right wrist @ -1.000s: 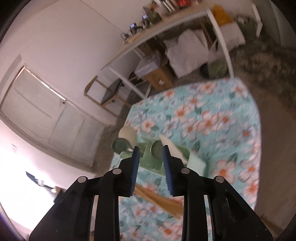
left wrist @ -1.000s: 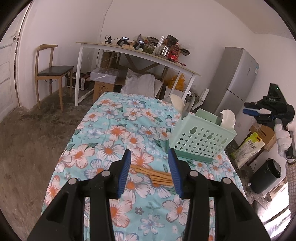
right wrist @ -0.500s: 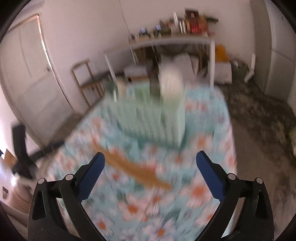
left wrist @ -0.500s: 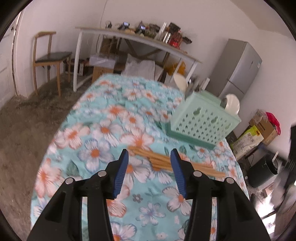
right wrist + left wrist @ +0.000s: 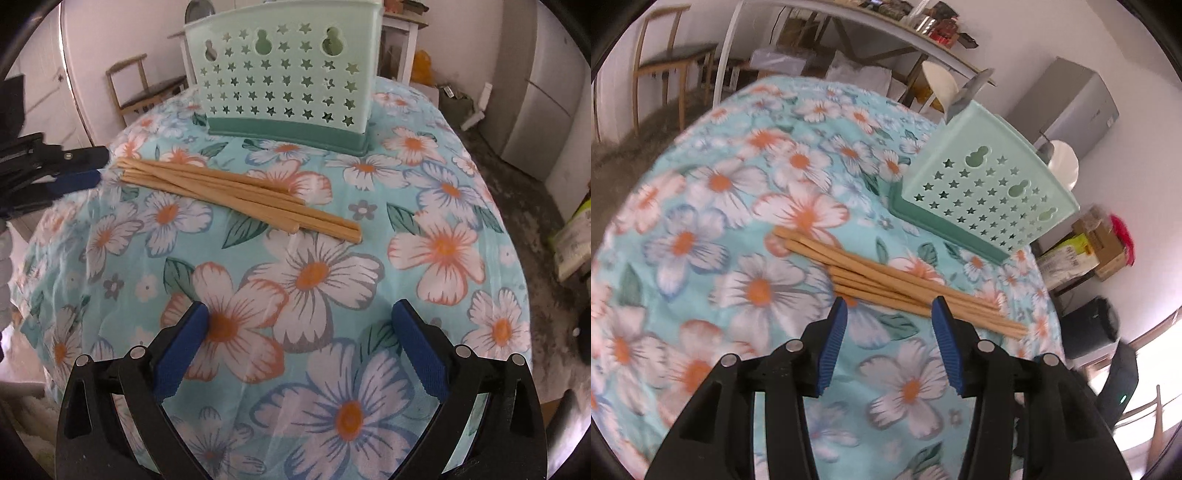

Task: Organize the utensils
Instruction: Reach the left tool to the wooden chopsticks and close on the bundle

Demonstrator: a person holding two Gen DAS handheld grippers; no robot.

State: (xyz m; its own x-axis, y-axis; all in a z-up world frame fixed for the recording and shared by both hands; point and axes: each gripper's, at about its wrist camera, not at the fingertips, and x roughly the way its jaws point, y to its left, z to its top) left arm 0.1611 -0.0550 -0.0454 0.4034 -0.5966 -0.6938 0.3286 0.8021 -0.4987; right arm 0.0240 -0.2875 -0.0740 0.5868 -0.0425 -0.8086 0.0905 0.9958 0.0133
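- the right gripper (image 5: 297, 332) stands spread as wide as it goes, nothing between its blue pads (image 5: 183, 343), only flowered cloth; a second ago those pads were pinched close together up over the basket, so it has let go and flung open.
- it has also dropped low and now looks across the table from the near edge, with the chopsticks (image 5: 236, 192) well ahead of its tips.
- the left gripper (image 5: 888, 308) sits at a middling width, a touch wider than a second ago, and empty; its pads (image 5: 833, 343) hover right at the near side of the chopsticks (image 5: 886, 280).
- it has come down and closer too: the bundle was small and far in its view before, now it fills the middle.
- in the right wrist view the left gripper (image 5: 74, 173) shows at the far left, its tip just beside the thick ends of the sticks.
- the chopsticks lie loose in a fan on the flowered tablecloth (image 5: 314, 273), in front of the green basket (image 5: 284, 74), near it but not touching.
- the basket (image 5: 982, 192) already holds pale spoons (image 5: 1063, 164), upright.
- my read: one item is stowed, the sticks are next, and the left gripper looks best placed to take them.
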